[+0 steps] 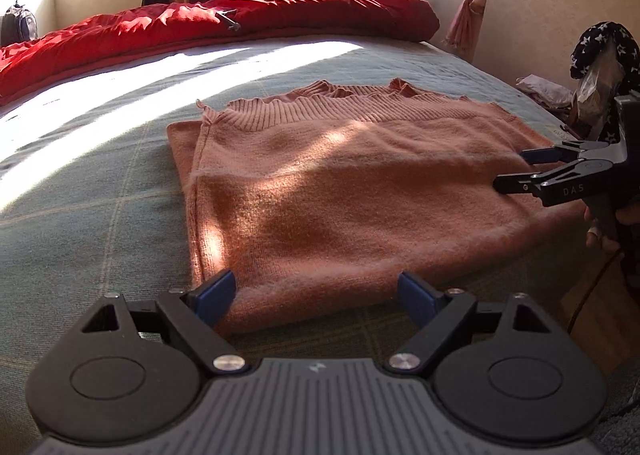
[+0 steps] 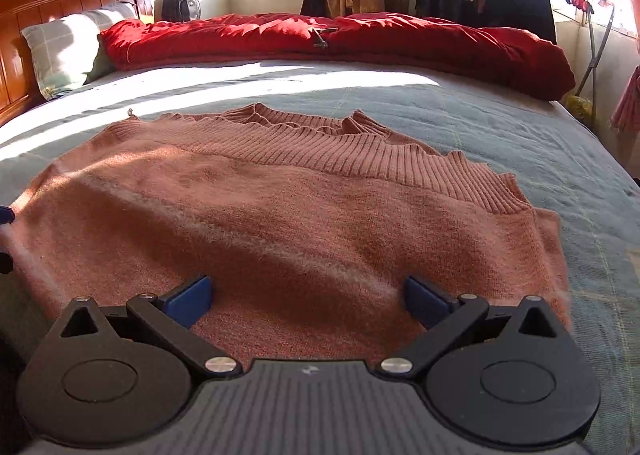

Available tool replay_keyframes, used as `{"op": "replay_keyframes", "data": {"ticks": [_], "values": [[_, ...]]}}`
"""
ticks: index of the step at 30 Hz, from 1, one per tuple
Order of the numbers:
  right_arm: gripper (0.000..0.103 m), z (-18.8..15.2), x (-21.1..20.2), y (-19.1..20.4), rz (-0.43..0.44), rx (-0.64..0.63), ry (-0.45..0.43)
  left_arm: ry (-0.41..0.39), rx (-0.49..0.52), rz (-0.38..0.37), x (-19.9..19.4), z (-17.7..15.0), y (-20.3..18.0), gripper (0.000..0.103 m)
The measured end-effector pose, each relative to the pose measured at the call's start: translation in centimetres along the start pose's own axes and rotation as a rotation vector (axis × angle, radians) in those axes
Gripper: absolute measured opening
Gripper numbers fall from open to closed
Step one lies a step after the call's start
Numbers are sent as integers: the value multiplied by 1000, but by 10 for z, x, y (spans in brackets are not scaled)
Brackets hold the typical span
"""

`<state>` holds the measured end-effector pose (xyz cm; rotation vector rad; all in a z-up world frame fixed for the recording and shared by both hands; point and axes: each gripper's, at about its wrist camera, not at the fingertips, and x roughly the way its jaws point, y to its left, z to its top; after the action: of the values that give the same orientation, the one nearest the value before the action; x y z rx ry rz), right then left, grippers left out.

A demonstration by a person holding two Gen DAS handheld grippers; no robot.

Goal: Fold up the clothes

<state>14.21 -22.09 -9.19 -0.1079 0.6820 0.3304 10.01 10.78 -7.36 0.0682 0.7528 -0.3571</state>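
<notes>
While tilted downward, both claws [image 1: 316, 297] [image 2: 307, 301] gape — over the sweater [image 1: 340, 191].

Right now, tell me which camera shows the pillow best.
The right wrist view: the grey checked pillow leans against the wooden headboard at the far left. The left wrist view does not show it at all; its frame stops short of the bed's head.

Your left gripper [image 1: 316, 295] points forward and downward, its blue pads [image 1: 216, 293] spread wide with nothing pressed between them. Your right gripper [image 2: 308, 295] is tilted down the same way, jaws wide apart too. From the left wrist view, your right gripper sits at 3 o'clock, reaching in sideways, with your hand [image 1: 604, 227] wrapped around its handle.
</notes>
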Motion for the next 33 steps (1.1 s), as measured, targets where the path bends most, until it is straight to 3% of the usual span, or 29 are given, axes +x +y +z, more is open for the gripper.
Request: {"op": "replay_keyframes", "data": {"ticks": [3,6,12,15,19,25,33], "values": [[103,1,-3,0,-1,-1,-8,-39,19,-11,-8,7,-6,88],[103,1,-15,-3,30,32,-42,-73,44,-74,-5,13,-17,88],[103,-9,-41,-5,55,35,-110,-59,77,-186,18,10,-41,88],[103,-24,-47,-10,44,52,-88,-19,45,-187,25,-2,-38,88],[103,-54,-56,-21,22,69,-53,-33,10,-202,17,-5,-30,88],[103,-49,-79,-31,-77,113,-159,-61,33,-183,24,9,-42,88],[96,-56,-86,-62,-118,225,-159,-78,48,-202,25,6,-52,88]]}}
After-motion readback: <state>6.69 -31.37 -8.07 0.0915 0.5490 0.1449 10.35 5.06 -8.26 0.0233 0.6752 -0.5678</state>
